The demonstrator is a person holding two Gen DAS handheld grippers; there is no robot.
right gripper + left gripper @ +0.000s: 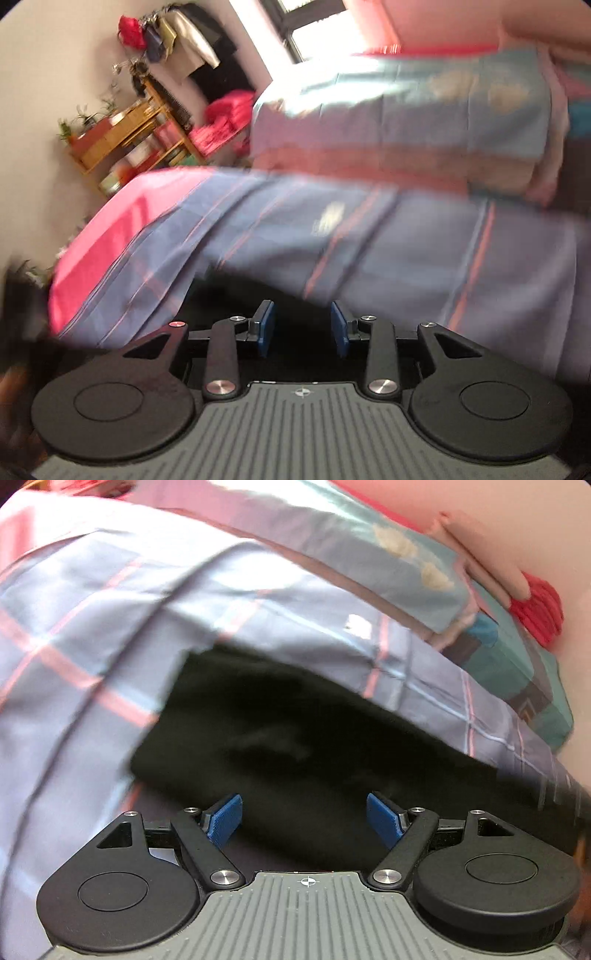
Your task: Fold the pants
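The bed [66, 686] fills both views. It is covered by a blue-grey checked sheet [406, 258] with pink lines; a plain pink band runs along the sheet's left edge in the right wrist view. Both views are motion-blurred.

A pillow [406, 110] in a light blue case lies at the far end of the bed. In the left wrist view the same pillow [369, 554] sits beyond the pants, with pale yellow motifs on its cover.

The pants [295, 738] are black and lie on the sheet as a broad, flat, roughly rectangular mass with a straight left edge. In the left wrist view they lie directly ahead of the fingers and extend to the right edge of the frame. In the right wrist view only a dark patch of the pants [229, 291] shows around and beyond the fingers.

A wooden shelf unit [125, 144] stands against the wall left of the bed, with garments hanging above it.

The left gripper [304, 816] has its jaws wide apart. Nothing is between its blue pads [225, 819]; the pants lie just past the tips.

The right gripper [302, 326] has its jaws partly apart, narrower than the left. No fabric is visibly pinched between them; contact with the dark cloth behind cannot be determined.
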